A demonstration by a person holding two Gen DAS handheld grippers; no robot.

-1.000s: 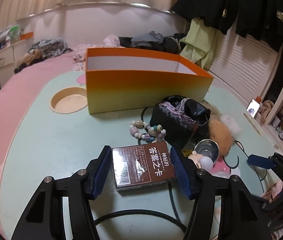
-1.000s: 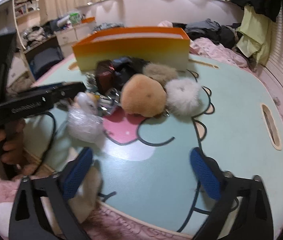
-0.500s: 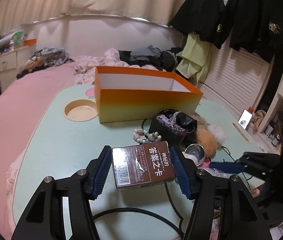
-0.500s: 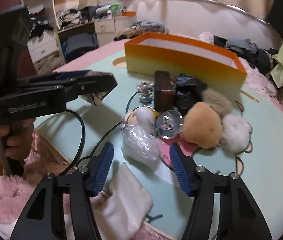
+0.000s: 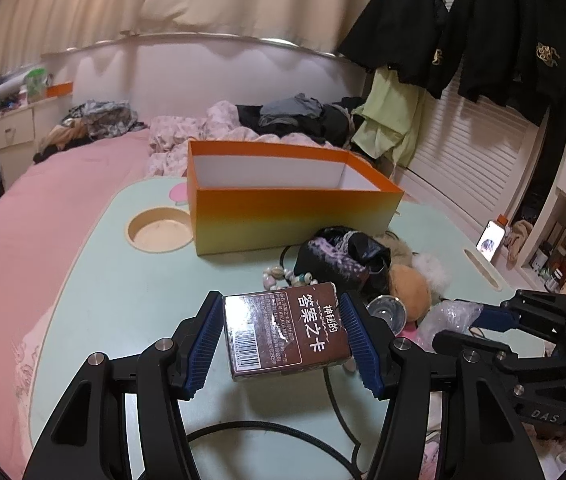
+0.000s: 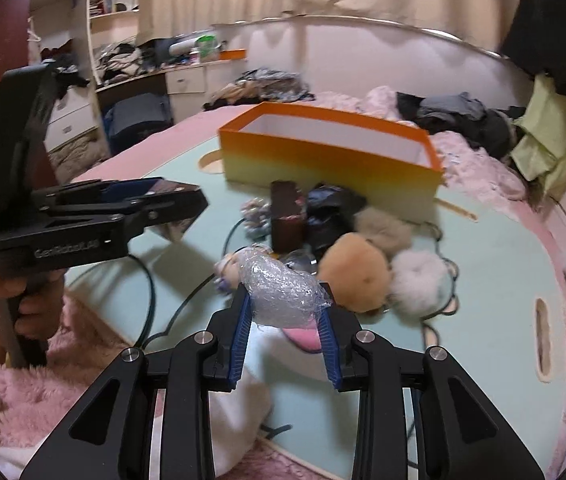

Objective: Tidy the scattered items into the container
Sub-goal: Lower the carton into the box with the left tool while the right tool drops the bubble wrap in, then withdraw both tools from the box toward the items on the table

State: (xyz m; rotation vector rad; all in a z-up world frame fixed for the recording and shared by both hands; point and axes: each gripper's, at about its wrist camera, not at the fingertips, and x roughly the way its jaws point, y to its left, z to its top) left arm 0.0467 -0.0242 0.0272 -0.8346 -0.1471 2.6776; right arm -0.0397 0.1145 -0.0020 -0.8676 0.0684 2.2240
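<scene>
My left gripper (image 5: 283, 336) is shut on a brown card box (image 5: 285, 330) with white Chinese lettering and holds it above the table. My right gripper (image 6: 285, 318) is shut on a crumpled clear plastic wrap (image 6: 283, 294), lifted a little off the table. The open orange container (image 5: 283, 204) stands at the far side of the table and shows in the right wrist view too (image 6: 331, 152). Its inside looks bare white. The left gripper shows at the left of the right wrist view (image 6: 171, 196).
On the mint table (image 5: 123, 280) lie a bead bracelet (image 5: 283, 276), a black pouch (image 5: 343, 256), a tan pom-pom (image 6: 353, 270), a white pom-pom (image 6: 421, 280), a small metal cup (image 5: 387, 308) and a black cable (image 5: 267, 428). A round cup hole (image 5: 159, 232) sits left of the container.
My left gripper has lifted the card box up off the table. My right gripper has swung left to the plastic wrap and closed on it.
</scene>
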